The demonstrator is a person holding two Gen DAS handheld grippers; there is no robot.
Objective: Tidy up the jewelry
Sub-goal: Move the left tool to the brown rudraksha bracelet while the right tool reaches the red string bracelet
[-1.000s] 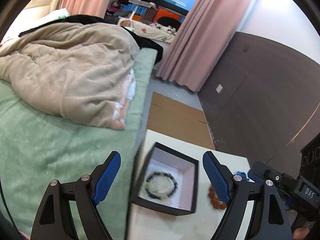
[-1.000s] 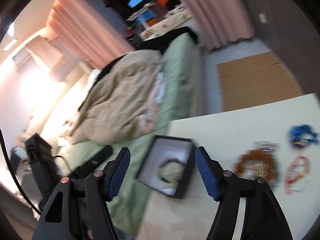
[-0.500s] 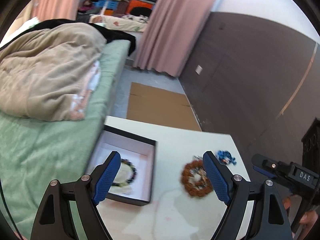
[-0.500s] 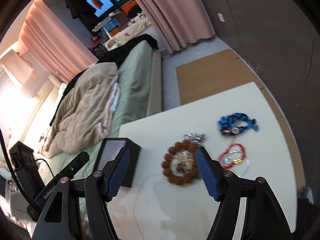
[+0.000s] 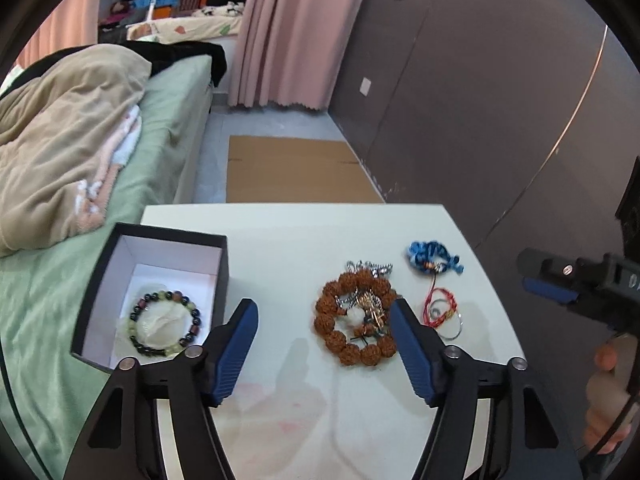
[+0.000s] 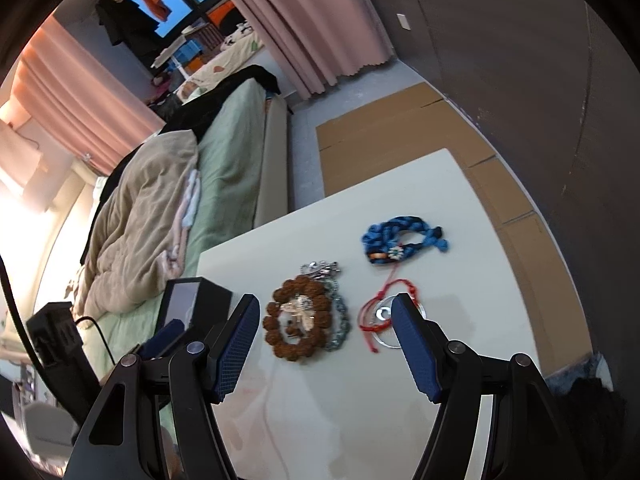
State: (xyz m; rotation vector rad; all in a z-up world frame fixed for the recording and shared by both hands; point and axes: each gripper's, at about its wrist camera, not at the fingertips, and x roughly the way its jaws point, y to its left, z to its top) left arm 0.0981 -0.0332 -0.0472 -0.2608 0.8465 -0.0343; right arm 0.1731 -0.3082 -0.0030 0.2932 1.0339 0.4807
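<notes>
1. Along the left edge of the white tabletop (image 5: 304, 236), next to the bed (image 5: 168, 128), sits an open black jewelry box (image 5: 120, 252) with a white lining. One bracelet of dark and pale green beads (image 5: 165, 323) already lies inside it.

2. Near the middle of the tabletop lies a brown seed-bead bracelet (image 5: 354, 318), with a gold-and-silver trinket tangled inside its ring and a silver chain (image 6: 338, 316) touching its far and right side. Toward the right edge are a blue braided bracelet (image 5: 434, 256) and, nearer the front edge, a red cord bracelet (image 5: 440, 308) with a metal ring.

3. The left hand-held gripper (image 5: 322, 344) hangs above the tabletop with its blue pads spread wide and nothing between them, the brown bracelet lying just ahead of its right pad. The right hand-held gripper (image 6: 325, 342) is likewise spread and empty, facing the brown bracelet and the red cord.

4. My guess is the next piece for the box is the brown bracelet or the red cord; four pieces look left to sort.

5. To do it well, I would come straight down over one side of the bead ring, pinch across the beads rather than the loose trinket, and lift slowly, watching whether the silver chain drags along.

6. The cord is thin and flat on the tabletop, so the pads should close low around it, near the knot.
</notes>
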